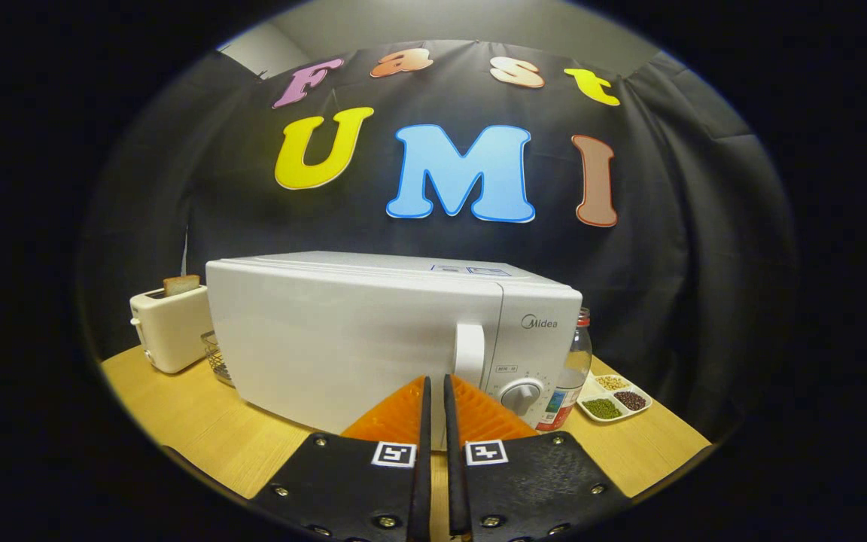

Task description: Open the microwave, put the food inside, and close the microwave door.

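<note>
Two fingers of the tongs (pixel 433 385) are held nearly together, with only a narrow slit between them and nothing clamped. The microwave (pixel 373 339) is positioned just ahead of them on the tabletop (pixel 200 429), its door shut, and its vertical handle (pixel 469 354) is located slightly to the right of the fingertips, above the dial (pixel 521 394). No food for loading can be identified with certainty. A toaster (pixel 168 327) with a slice of bread (pixel 181 284) is seen to the left; a bottle (pixel 573 370) and a divided tray of beans (pixel 614 397) are set to the right. Risk is judged as follows: the handle cannot be gripped unless the tongs are spread first, and a misaligned pull could drag the microwave toward the bottle.
</note>
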The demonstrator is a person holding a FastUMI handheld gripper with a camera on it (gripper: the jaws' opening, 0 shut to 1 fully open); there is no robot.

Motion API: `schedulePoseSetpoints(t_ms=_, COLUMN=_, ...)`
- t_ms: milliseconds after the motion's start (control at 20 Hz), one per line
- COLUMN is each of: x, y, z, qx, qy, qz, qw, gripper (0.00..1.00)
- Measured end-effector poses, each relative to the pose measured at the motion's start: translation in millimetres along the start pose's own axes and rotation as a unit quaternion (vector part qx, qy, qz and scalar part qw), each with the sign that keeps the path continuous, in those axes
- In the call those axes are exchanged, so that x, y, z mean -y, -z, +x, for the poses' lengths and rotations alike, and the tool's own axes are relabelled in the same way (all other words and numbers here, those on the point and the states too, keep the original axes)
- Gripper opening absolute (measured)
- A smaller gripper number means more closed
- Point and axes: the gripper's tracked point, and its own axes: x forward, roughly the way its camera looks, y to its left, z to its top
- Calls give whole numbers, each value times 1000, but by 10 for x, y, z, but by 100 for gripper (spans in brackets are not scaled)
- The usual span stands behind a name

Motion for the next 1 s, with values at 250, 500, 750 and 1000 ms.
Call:
schedulePoseSetpoints(t_ms=250, x=-299, y=-231, z=-452, qx=3, qy=-42, qz=9, qw=999, gripper=10)
schedulePoseSetpoints(t_ms=500, x=-600, y=-512, z=-879, qx=-1, qy=-90, qz=30, qw=996, gripper=10)
schedulePoseSetpoints(t_ms=750, x=-713, y=-894, z=-1291, qx=30, qy=-105, qz=6, qw=994, gripper=10)
schedulePoseSetpoints(t_ms=1000, x=-801, y=-1193, z=-1620, qx=56, qy=-116, qz=-7, qw=992, gripper=10)
